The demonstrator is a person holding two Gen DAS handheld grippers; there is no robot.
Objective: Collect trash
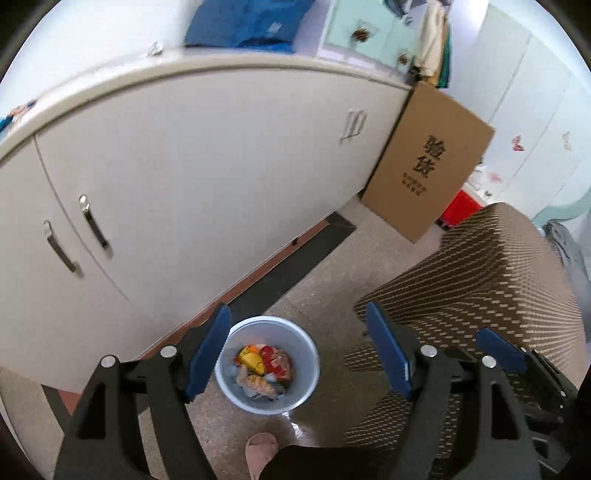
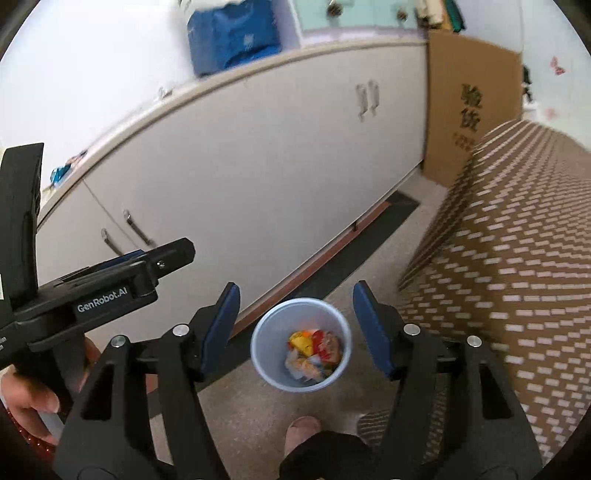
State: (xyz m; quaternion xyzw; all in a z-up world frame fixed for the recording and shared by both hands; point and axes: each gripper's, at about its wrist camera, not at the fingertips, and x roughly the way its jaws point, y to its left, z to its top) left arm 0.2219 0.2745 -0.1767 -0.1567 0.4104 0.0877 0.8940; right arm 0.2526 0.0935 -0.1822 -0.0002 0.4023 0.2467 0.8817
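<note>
Bin (image 1: 267,363) sits on the floor (image 1: 325,288) just in front of the cabinet (image 1: 207,184), pale bluish-white, round, open top. Trash (image 1: 266,369) lies in its bottom: crumpled wrappers, yellow, red, orange and some white or clear plastic (individual items too small to tell apart). The pile covers only the bottom of the bin; walls above it are bare.

Left gripper (image 1: 299,350) hangs above the bin with fingers spread wide, nothing between them. Right gripper (image 2: 295,332) is also spread wide and carries nothing, bin framed between its blue pads (image 2: 221,332). Both cameras look nearly straight down into the bin.

Left view only: red object (image 1: 461,203) on the floor behind the box (image 1: 428,162), grey cloth (image 1: 569,243) at the far right edge, and a sliver of the right gripper's pad at lower right. Right view only: the left gripper body seen side-on at left, printed "GenRobot.AI", with the person's hand (image 2: 26,402) wrapped on its handle.

Both views: slipper (image 1: 260,452) toe at bottom centre just short of the bin, brown patterned cover (image 1: 480,280) on furniture to the right, blue bag (image 1: 247,22) on the cabinet top, cardboard box with dark printed characters leaning against the cabinet end. Cabinet doors are shut, metal handles (image 1: 94,225) visible. Upper parts of both frames are motion-blurred.
</note>
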